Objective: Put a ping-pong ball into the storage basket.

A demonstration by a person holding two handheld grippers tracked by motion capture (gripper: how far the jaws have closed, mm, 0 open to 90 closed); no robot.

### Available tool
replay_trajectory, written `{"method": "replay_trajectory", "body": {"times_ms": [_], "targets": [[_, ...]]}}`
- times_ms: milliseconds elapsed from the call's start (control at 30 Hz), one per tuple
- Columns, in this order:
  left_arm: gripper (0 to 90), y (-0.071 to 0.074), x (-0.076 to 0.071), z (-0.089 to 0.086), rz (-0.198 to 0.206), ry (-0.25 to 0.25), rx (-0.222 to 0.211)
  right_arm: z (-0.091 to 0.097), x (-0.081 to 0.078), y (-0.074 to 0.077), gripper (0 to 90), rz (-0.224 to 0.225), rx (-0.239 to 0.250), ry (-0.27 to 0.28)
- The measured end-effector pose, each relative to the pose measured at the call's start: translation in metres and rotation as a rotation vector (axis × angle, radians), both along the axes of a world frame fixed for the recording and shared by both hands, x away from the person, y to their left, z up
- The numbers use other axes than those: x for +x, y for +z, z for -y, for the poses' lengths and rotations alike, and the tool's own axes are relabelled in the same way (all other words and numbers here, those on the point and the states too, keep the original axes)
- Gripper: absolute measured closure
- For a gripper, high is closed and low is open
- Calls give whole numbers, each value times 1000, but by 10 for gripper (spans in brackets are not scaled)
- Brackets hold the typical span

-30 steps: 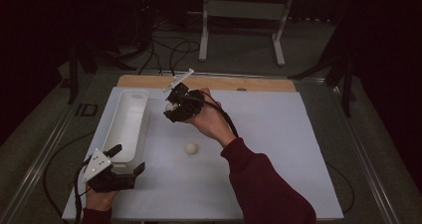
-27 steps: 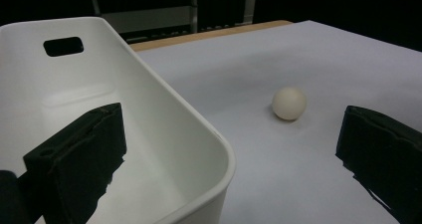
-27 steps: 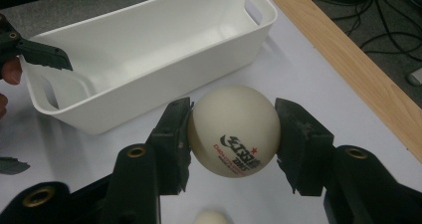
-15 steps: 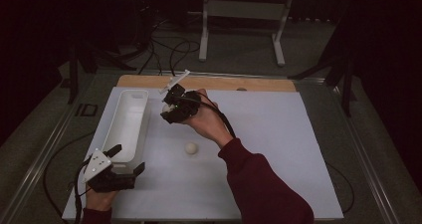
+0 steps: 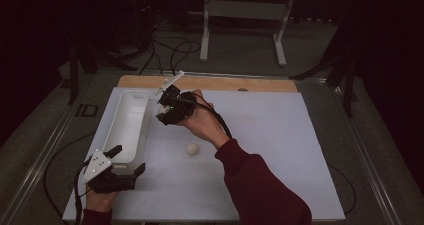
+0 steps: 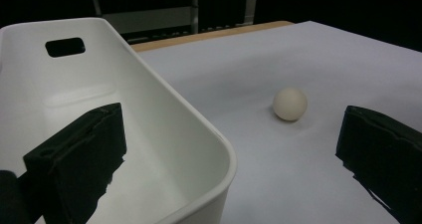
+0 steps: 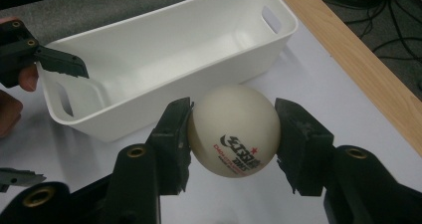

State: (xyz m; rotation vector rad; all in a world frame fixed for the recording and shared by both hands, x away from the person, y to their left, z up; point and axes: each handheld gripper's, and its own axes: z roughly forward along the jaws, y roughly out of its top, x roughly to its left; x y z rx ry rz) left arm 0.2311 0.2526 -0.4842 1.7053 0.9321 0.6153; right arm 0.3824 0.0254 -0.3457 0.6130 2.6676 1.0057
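I am carrying a ball (image 7: pixel 234 129) pinched between the jaws of my right hand-held gripper (image 7: pixel 233 134), just beside the white bin (image 7: pixel 169 50) on the bench (image 5: pixel 280 135). To do this well, I am aiming to get fully over the bin's open middle before loosening the pinch (dropping low, so it doesn't bounce out). My left hand-held gripper (image 6: pixel 224 149) is spread wide around the bin's near corner, steadying it. The ball is off-white, smooth, with black and red printing. A second ball (image 5: pixel 192 148) is lying on the bench.
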Motion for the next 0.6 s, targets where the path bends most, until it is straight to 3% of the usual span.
{"method": "replay_trajectory", "body": {"times_ms": [600], "targets": [[0,0,0,0,1,1,-4,-14,-1,0,505,-11,9,19]]}}
